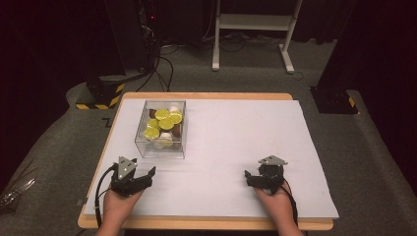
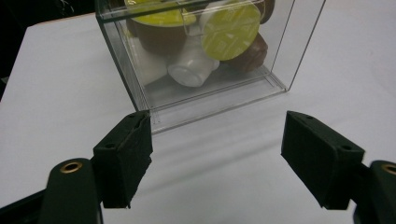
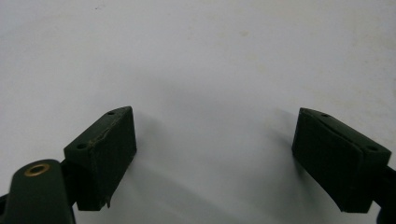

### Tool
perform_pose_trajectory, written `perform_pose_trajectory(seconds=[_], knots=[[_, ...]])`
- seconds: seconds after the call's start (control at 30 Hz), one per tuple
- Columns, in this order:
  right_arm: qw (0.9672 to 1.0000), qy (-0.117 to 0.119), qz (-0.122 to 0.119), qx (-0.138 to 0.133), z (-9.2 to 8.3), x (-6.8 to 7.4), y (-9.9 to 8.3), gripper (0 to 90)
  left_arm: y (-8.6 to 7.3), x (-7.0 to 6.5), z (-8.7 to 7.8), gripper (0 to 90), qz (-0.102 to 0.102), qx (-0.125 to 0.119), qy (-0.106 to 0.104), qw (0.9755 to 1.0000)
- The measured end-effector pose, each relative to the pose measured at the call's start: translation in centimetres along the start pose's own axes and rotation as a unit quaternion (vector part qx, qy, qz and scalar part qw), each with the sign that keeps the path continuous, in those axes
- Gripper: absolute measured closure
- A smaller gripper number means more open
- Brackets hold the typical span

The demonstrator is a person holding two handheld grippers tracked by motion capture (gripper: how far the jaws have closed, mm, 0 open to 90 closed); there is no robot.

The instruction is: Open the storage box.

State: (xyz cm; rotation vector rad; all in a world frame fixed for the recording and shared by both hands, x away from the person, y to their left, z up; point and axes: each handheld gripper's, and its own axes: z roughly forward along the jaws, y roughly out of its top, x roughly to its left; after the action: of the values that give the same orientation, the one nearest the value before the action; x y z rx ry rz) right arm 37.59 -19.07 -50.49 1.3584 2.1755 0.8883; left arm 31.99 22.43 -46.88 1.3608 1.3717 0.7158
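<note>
Clear plastic box (full of coffee pods) stood just beyond the left gripper, jaws wide and empty; the right gripper likewise gaped over bare white table.

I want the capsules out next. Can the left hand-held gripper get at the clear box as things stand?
Probably yes: the left hand-held gripper is open and faces the clear box, with bare white table between them.

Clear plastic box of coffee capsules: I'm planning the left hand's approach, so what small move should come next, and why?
Probably ease the left claw forward toward the clear plastic box of coffee capsules. Its jaws stand wide open with nothing between them, and the box sits just ahead on the white table sheet, apart from them. The right claw rests open, far off.
</note>
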Motion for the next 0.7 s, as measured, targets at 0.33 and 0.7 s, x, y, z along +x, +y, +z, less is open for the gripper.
perform_pose_trajectory(seconds=[0.33,0.7], knots=[[1.0000,0.000,0.000,0.000,0.0,0.0,0.0,13.9,0.3,-1.4,1.4,22.2,0.003,-0.006,0.010,0.9999],[1.0000,0.000,0.000,0.000,0.0,0.0,0.0,13.9,0.9,-2.2,2.9,19.3,-0.009,-0.007,0.017,0.9998]])
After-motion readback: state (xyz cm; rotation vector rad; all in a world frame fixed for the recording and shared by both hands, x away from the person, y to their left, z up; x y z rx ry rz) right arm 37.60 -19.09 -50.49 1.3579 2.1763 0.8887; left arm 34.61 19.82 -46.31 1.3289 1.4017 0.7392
